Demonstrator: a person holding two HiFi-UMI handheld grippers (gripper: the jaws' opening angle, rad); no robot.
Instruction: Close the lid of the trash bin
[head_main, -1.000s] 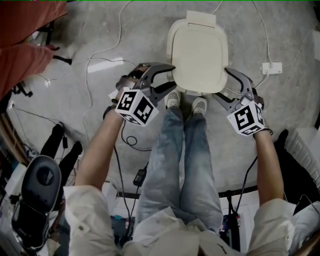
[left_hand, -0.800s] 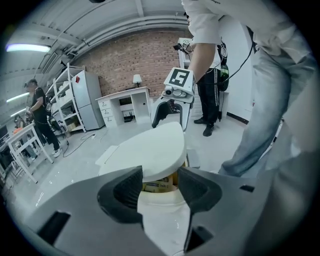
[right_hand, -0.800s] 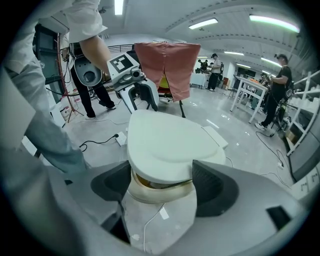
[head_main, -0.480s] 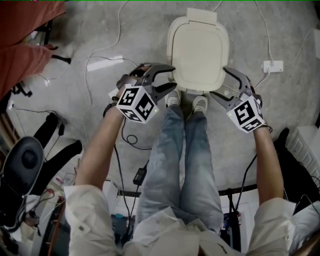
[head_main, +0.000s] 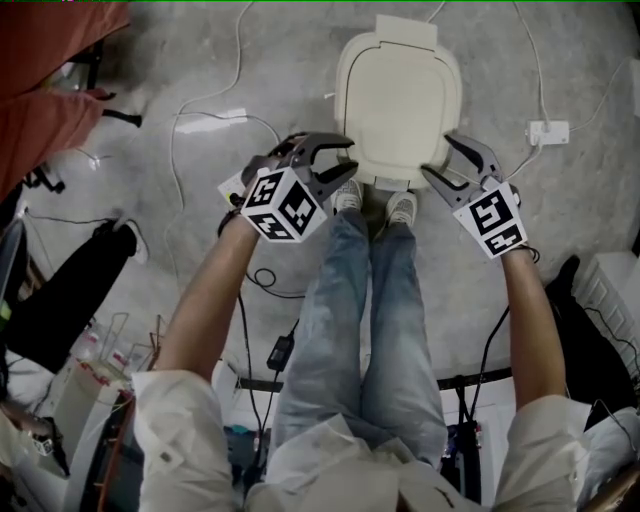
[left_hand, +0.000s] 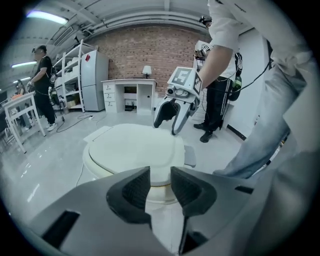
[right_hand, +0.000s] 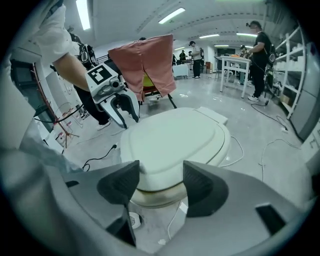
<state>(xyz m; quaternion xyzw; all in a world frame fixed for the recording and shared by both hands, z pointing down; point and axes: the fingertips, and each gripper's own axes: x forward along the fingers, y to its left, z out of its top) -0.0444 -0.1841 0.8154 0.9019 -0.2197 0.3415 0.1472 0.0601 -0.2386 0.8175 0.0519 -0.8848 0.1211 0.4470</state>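
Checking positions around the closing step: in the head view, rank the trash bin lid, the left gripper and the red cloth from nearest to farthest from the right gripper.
1. trash bin lid: right beside the right gripper, just inward of it.
2. left gripper: across the bin, on its other side.
3. red cloth: far upper-left corner.
Both grippers' jaws have just been closing, with nothing between them.

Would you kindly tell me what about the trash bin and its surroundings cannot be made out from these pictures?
- Inside of the trash bin: every view, the lowered lid covers it.
- Bin's body and base: head view, the lid hides them from above.
- Red cloth: head view, cut off by the top and left edges.
- Small white box beside the bin: head view, too small to identify.
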